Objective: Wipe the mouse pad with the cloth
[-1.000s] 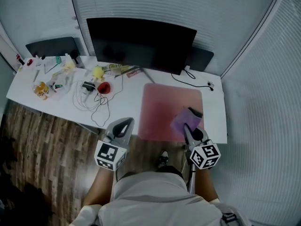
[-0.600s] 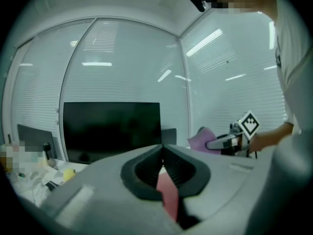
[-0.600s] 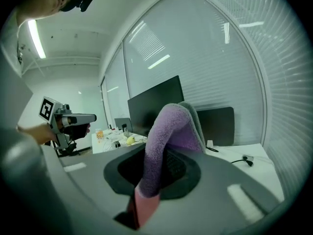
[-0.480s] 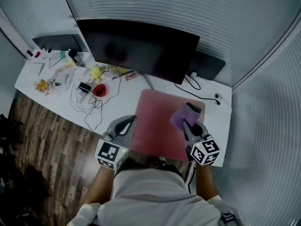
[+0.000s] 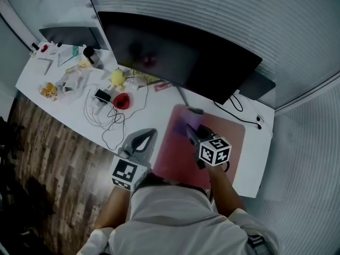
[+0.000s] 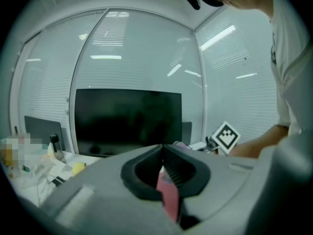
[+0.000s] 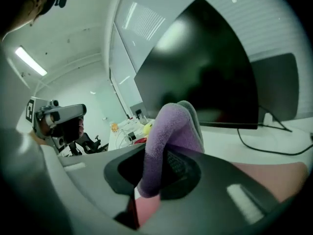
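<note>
1. At the table's right end, towards the front edge, lies the flat pink rectangular mouse pad (image 5: pixel 172 154). It sits on the white table (image 5: pixel 64 97), just in front of the wide black monitor (image 5: pixel 180 52).
2. My right gripper (image 5: pixel 195 135) is over the pad's back-left part, pointing towards the monitor. The marker cube sits behind it.
3. Right jaws are clamped on the purple fleecy cloth (image 5: pixel 187 124). In the right gripper view the cloth (image 7: pixel 171 131) bulges up out of the right gripper (image 7: pixel 156 173) and hangs down between the jaws, with pink pad showing below.
4. The cloth is at the pad's back-left corner. I can't tell whether it presses on the pad.
5. My left gripper (image 5: pixel 140 141) hangs at the table's front edge, just left of the pad.
6. In the left gripper view the left gripper (image 6: pixel 162 153) has its jaws together at the tips, with nothing between them. Only a sliver of pink pad shows through the gap lower down.
7. Left half of the table: a loose white cable tangle (image 5: pixel 109 122), a small red round item (image 5: pixel 121 101) and a small yellow item (image 5: pixel 117 77). There is more small clutter towards the back-left corner, too small to name.
8. A black cable (image 5: pixel 237 106) runs along the back edge, right of the monitor.
9. Dark wood floor (image 5: pixel 42 158) shows beyond the front edge.
</note>
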